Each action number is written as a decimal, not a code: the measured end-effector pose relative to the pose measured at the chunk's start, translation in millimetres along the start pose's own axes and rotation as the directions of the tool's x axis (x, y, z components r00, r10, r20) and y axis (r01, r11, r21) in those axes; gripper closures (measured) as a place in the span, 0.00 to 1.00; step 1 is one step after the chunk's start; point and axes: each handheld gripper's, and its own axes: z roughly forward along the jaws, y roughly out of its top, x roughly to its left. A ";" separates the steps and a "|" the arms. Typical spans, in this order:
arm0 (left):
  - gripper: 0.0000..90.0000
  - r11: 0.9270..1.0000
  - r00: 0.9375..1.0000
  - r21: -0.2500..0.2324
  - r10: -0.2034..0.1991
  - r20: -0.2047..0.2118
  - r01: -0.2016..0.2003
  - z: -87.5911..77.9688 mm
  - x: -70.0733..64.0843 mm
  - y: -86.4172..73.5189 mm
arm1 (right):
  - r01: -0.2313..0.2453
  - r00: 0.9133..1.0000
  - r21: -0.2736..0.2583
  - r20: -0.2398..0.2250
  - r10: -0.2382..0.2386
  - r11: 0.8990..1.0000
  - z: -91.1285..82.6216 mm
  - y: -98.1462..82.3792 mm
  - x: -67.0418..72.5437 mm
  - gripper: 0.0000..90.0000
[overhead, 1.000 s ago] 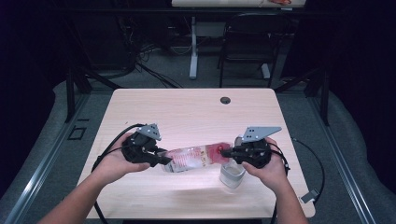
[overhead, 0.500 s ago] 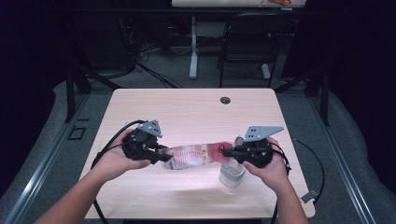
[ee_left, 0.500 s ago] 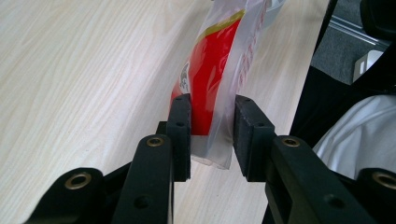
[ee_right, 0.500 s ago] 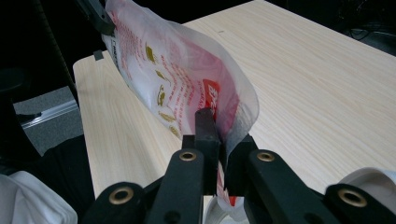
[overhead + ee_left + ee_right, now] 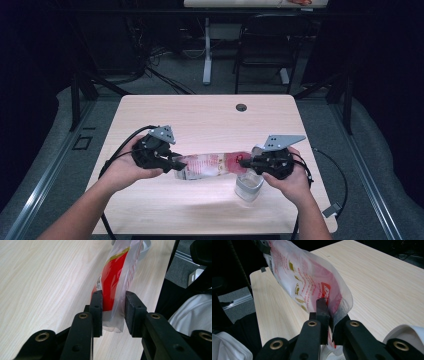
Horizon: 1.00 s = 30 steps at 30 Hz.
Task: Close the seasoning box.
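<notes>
Holding one plastic pouch between two claws, you are keeping it stretched level just above the near half of the tabletop.

Item 1, pouch: clear film with a red printed panel and small red and gold print. The writing is too small and creased to read; white characters are showing on the red patch in the right gripper view, and no brand can be made out. It is hanging in the air between your hands, sagging slightly at the middle.

Item 2, left claw: you are gripping the pouch's left end with it; in the left gripper view the two pads are standing either side of the film's sealed edge, pinching it.

Item 3, right claw: you are clamping the pouch's right end with it, jaws nearly together on the film.

Item 4, clear cup: standing on the tabletop directly below the right claw, near your right hand; its white rim is showing at the low right of the right gripper view.

Progress, as a judgement: the pouch is lifted and secured at both ends, and the cup is placed ready. Opening the pouch and emptying it into the cup are appearing to remain; nothing is showing inside the cup yet.
</notes>
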 end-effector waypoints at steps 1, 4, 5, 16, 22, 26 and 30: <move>0.78 1.000 1.000 0.003 0.003 -0.003 -0.003 -0.2 0.0 0.6 | -0.001 1.000 0.001 0.001 0.001 1.000 -0.3 -0.3 -0.2 0.97; 0.79 1.000 1.000 0.000 -0.001 -0.001 0.001 -0.3 -0.4 1.9 | -0.003 1.000 0.001 0.000 0.003 1.000 -0.4 -0.7 -0.6 0.97; 0.79 1.000 1.000 0.000 0.000 -0.003 0.000 -0.5 -0.5 2.4 | -0.003 1.000 0.000 0.001 0.003 1.000 -0.5 -0.8 -0.6 0.97; 0.79 1.000 1.000 -0.009 0.004 -0.006 -0.004 -4.2 -1.7 8.2 | -0.007 1.000 -0.002 0.005 0.007 1.000 -2.3 -1.4 -1.5 0.96; 0.79 1.000 1.000 -0.007 0.008 -0.007 -0.008 -4.2 -2.2 11.0 | -0.012 1.000 0.002 0.006 0.012 1.000 -3.3 -3.2 -3.5 0.94; 0.79 1.000 1.000 -0.007 0.007 -0.008 -0.007 -4.0 -1.9 12.8 | -0.015 1.000 0.005 0.010 0.015 1.000 -4.0 -4.0 -4.8 0.94; 0.79 1.000 1.000 -0.006 0.005 -0.006 -0.005 -4.0 -2.0 13.9 | -0.013 1.000 0.009 0.012 0.013 1.000 -4.7 -4.3 -5.6 0.92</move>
